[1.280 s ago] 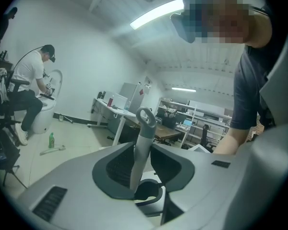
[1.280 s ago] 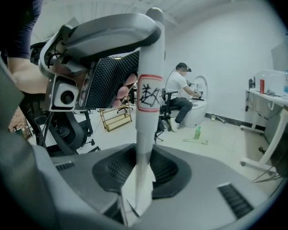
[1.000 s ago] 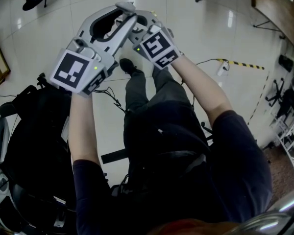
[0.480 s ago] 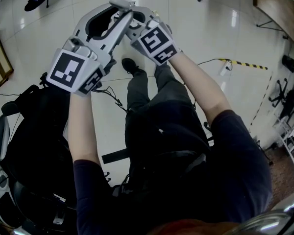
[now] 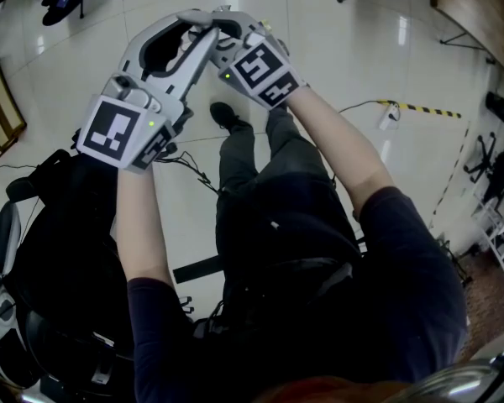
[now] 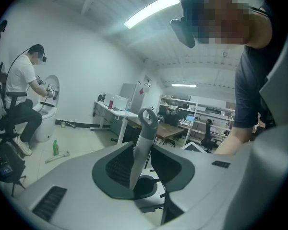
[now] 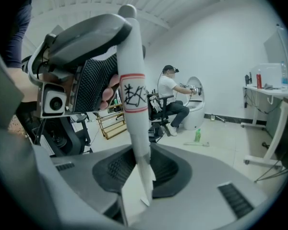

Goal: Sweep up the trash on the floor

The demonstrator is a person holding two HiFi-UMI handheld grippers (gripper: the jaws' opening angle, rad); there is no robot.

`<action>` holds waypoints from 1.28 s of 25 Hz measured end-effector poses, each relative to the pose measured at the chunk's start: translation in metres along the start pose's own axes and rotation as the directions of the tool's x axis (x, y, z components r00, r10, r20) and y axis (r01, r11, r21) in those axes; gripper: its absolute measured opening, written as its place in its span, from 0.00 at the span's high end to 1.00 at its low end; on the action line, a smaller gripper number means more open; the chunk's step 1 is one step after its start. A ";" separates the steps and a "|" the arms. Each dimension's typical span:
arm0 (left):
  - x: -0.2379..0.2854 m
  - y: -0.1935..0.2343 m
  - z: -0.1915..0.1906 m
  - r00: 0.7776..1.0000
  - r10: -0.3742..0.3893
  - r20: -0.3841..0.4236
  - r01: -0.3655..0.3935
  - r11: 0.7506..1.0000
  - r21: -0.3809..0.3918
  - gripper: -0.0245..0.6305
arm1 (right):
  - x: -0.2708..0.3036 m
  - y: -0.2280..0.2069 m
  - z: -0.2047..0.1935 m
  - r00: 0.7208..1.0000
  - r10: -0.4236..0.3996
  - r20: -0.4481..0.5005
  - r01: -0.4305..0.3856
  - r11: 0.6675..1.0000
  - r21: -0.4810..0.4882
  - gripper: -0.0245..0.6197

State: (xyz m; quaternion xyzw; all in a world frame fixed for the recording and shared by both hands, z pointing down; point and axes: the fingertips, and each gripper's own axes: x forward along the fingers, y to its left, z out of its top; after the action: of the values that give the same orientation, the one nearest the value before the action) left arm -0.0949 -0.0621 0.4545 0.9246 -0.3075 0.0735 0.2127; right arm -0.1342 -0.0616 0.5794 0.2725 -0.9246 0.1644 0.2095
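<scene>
Left gripper [image 6: 143,170]: my jaws closed on handle [image 6: 145,143], near its looped end;
Right gripper [image 7: 139,176]: clamps same handle, lower along it;
Trash: none visible on floor [image 5: 336,65];
Risk: my opposed grips could twist it loose.

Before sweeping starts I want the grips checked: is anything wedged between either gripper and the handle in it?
Nothing visible. The left gripper closes directly on the gray handle, and the right gripper closes directly on the white handle.
</scene>
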 end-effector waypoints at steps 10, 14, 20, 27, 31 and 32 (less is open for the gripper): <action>-0.008 -0.016 0.002 1.000 -0.025 0.012 0.025 1.000 -0.007 0.80 | -0.013 0.014 -0.001 0.998 0.057 -0.020 -0.057 0.998 0.017 0.79; -0.016 -0.032 0.005 0.999 -0.041 0.003 0.041 0.999 0.006 0.80 | -0.030 0.027 0.002 0.996 0.082 -0.030 -0.082 0.997 -0.004 0.79; -0.035 -0.069 0.044 0.997 -0.052 0.059 0.049 0.997 0.055 0.80 | -0.069 0.050 0.033 0.987 0.160 -0.018 -0.161 0.985 -0.066 0.79; -0.065 -0.120 0.109 0.993 -0.062 0.105 0.046 0.988 0.145 0.81 | -0.124 0.083 0.093 0.952 0.304 -0.033 -0.305 0.937 -0.169 0.79; -0.091 -0.148 0.153 0.981 -0.043 0.187 0.012 0.987 0.162 0.81 | -0.155 0.112 0.135 0.923 0.385 -0.005 -0.378 0.902 -0.209 0.79; -0.097 -0.157 0.163 0.976 -0.035 0.213 -0.003 0.985 0.175 0.81 | -0.163 0.119 0.146 0.912 0.409 0.004 -0.398 0.890 -0.224 0.79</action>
State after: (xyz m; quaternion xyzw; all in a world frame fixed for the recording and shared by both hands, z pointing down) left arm -0.0778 0.0315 0.2274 0.9446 -0.3137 -0.0022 0.0970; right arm -0.1216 0.0432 0.3538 0.0540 -0.9784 0.0947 0.1757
